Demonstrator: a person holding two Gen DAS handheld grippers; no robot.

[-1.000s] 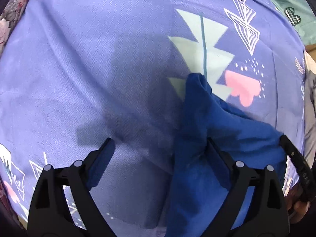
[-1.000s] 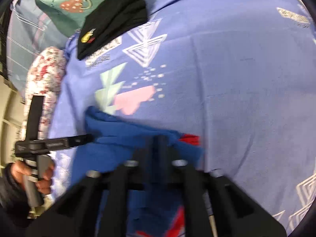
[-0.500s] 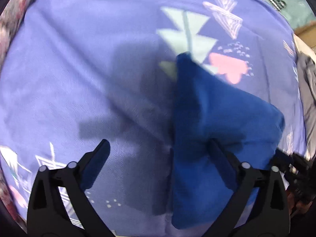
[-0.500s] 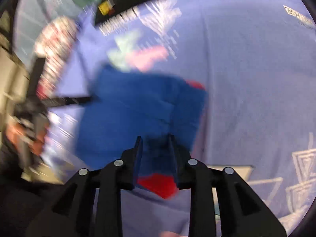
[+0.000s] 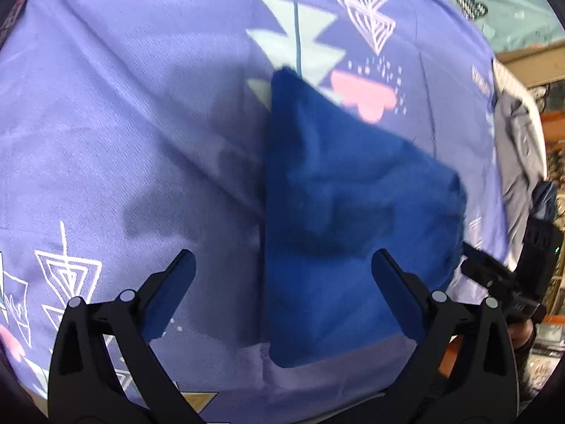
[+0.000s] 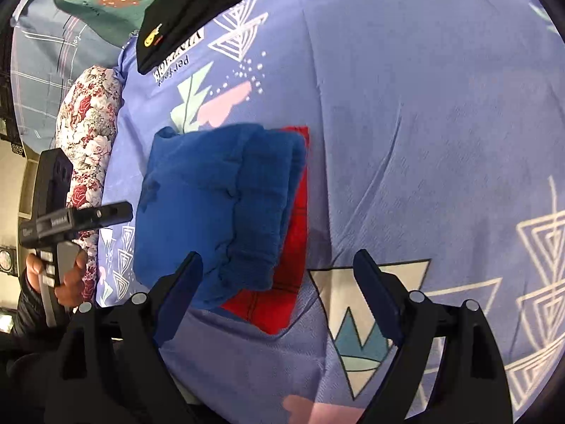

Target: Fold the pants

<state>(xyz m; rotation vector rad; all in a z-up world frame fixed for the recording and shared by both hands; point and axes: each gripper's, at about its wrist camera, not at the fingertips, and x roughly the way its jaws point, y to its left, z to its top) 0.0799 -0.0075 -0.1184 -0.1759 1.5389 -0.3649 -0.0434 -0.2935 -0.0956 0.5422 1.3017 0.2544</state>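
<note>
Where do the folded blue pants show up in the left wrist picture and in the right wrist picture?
Left wrist: the folded blue pants fill the centre-right, reaching down between the open fingers.
Right wrist: the pants sit centre-left, red part on their right edge.
Shared landmark: the pink shape printed on the purple bedsheet, just beyond the pants.

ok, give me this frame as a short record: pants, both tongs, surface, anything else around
pants: blue, folded into a compact bundle, red panel showing at its right edge, lying on the bedspread
left tongs: open, empty, right finger over the pants
right tongs: open, empty, near edge of the pants between the fingers
bedspread: purple, printed with triangles
black garment: folded, at the far edge
floral pillow: left of the pants in the right view
</note>
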